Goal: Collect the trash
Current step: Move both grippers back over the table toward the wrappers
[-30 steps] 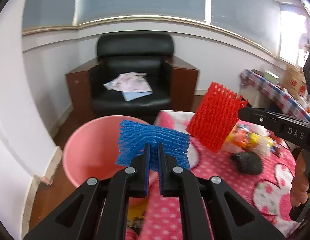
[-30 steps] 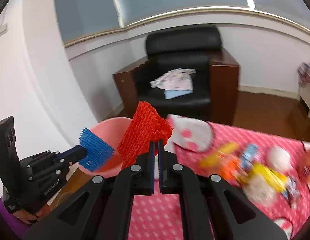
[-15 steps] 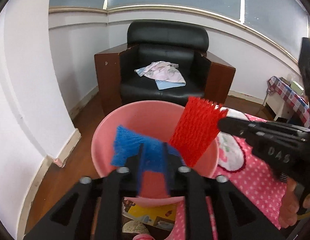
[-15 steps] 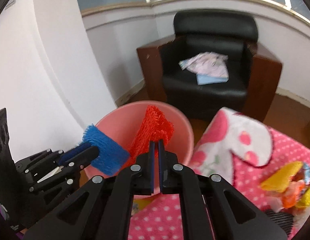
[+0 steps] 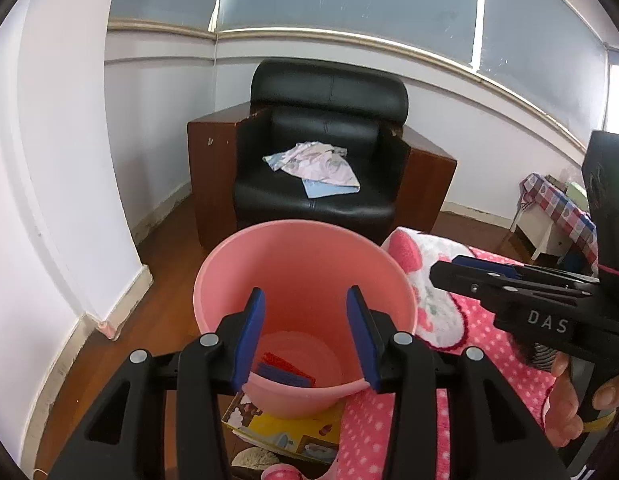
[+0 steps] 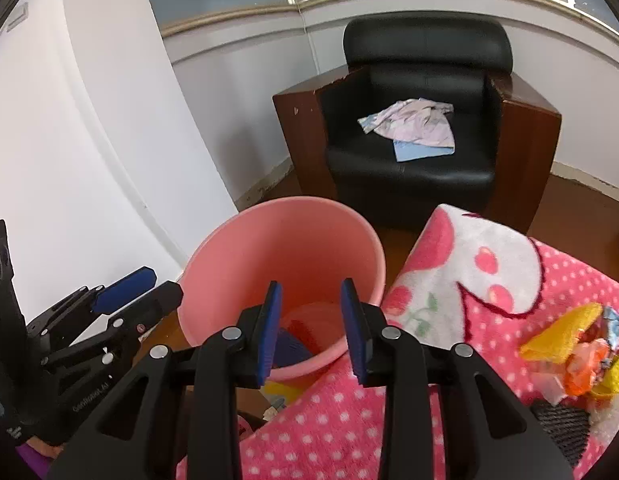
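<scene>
We hold both grippers over the pink bucket (image 5: 305, 280). The left gripper (image 5: 306, 336) has its jaws opening with nothing between them; the right gripper (image 6: 311, 330) has its jaws opening too, also empty. Down in the bucket lie the red net (image 5: 283, 362) and the blue net (image 5: 285, 376), but our own fingers cover much of them, and from the right wrist only a dark blue patch and a bit of red show at the bottom. Under the bucket a picture book (image 5: 285, 430) is half hidden by the bucket and the blanket (image 6: 449, 300). More trash (image 6: 577, 350) sits on the blanket at the right edge, cut off by the frame; a dark mesh item (image 6: 561, 416) below it is hard to make out. The blanket is pink with white dots. Beyond stand a black armchair (image 5: 329, 152) with cloth (image 5: 313, 166) on its seat, a wooden floor (image 5: 109, 344), white walls and a wide window.
</scene>
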